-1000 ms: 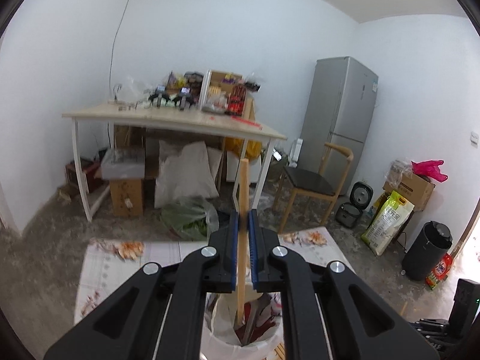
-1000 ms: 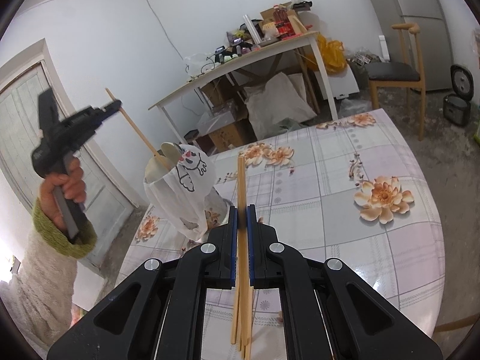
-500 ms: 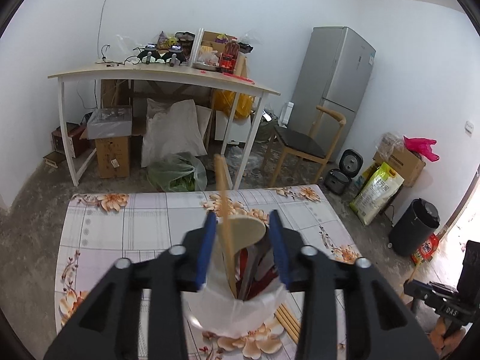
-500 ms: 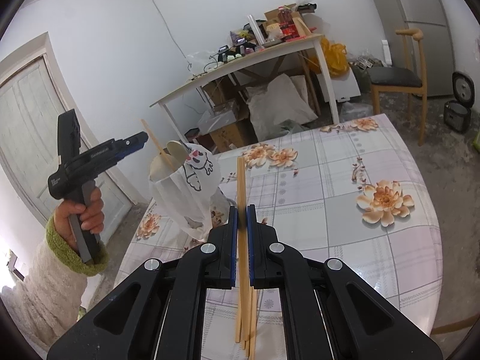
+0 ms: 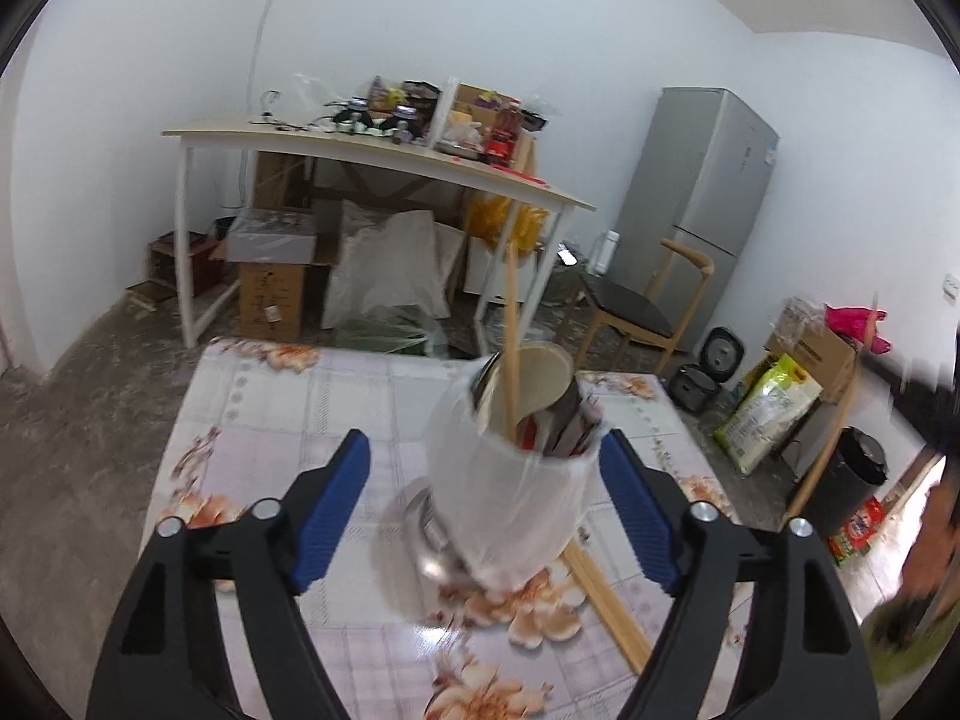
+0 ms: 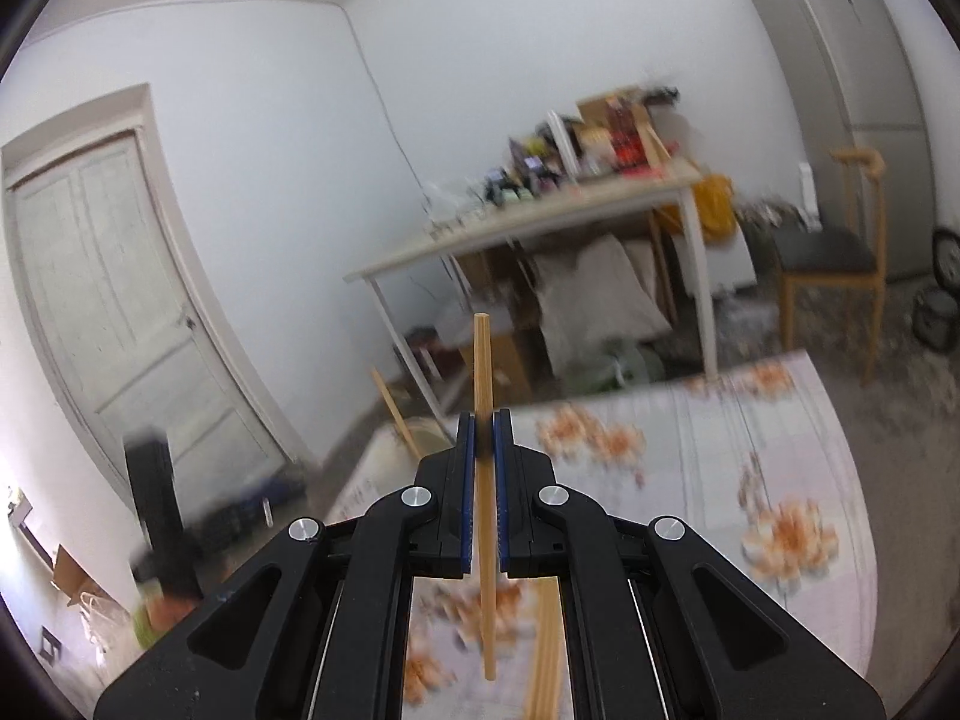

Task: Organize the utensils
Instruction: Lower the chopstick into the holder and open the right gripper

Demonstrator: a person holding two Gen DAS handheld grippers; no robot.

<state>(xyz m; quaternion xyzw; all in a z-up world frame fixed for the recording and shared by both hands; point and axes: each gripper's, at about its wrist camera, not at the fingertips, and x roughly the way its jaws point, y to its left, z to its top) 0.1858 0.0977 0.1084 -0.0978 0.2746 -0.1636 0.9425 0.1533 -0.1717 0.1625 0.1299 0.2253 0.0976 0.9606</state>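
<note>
A white utensil holder stands on the floral table. It holds a wooden chopstick, a wooden spoon and dark and red utensils. My left gripper is open and empty, its jaws wide apart on either side of the holder. More chopsticks lie on the table right of the holder. My right gripper is shut on one wooden chopstick and holds it upright above the table. Loose chopsticks lie below it. The holder is hidden behind the right gripper; only its chopstick sticks out.
Beyond the floral table stand a cluttered white desk, boxes and sacks, a wooden chair, a grey fridge and a black bin. A white door is at the left in the right wrist view.
My left gripper let go of its chopstick into the holder, opened wide and drew back. My right gripper lifted one chopstick off the table pile.
</note>
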